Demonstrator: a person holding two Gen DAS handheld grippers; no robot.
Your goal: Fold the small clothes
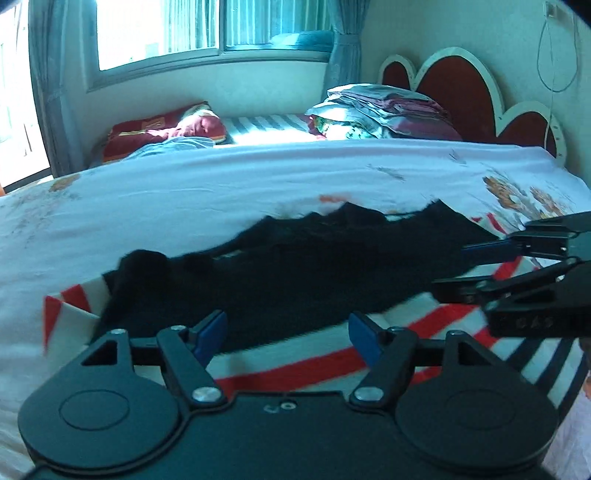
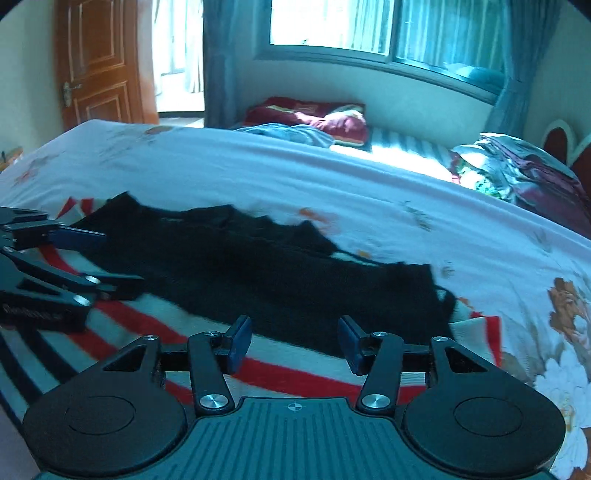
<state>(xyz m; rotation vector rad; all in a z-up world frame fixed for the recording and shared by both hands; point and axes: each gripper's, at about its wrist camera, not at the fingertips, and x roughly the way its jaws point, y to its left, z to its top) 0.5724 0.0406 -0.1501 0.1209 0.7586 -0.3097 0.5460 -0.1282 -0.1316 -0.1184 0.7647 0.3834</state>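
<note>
A black garment (image 1: 295,266) lies spread across a striped cloth (image 1: 436,325) with red, white and dark bands, and both rest on a bed (image 1: 184,192) covered by a pale flowered sheet. The garment is the landmark here: it stretches in a long, uneven strip across the middle of the bed, with its far edge ragged and wavy against the sheet.

The left gripper (image 1: 287,334) hovers at the near edge of the garment, its two blue-tipped fingers (image 1: 212,330) spread wide apart with nothing between them. Whether the tips touch the fabric cannot be told. The right gripper (image 2: 293,341) sits at the near edge of the garment too, fingers (image 2: 239,341) likewise held wide apart and empty, above the red stripes of the cloth. Each gripper shows at the side of the other's view, its fingers reaching in over one end of the garment.

Beyond the garment, at the far side of the bed, a dark red pillow (image 2: 314,116) lies beside a crumpled blue cloth (image 2: 284,133). A stack of folded bedding (image 1: 388,110) sits farther along, near a red headboard (image 1: 458,88) with a white scalloped rim. Behind all this a window (image 1: 207,29) with blue curtains (image 1: 345,40) lets in bright light. A wooden door (image 2: 96,62) stands past the bed in the right wrist view.
</note>
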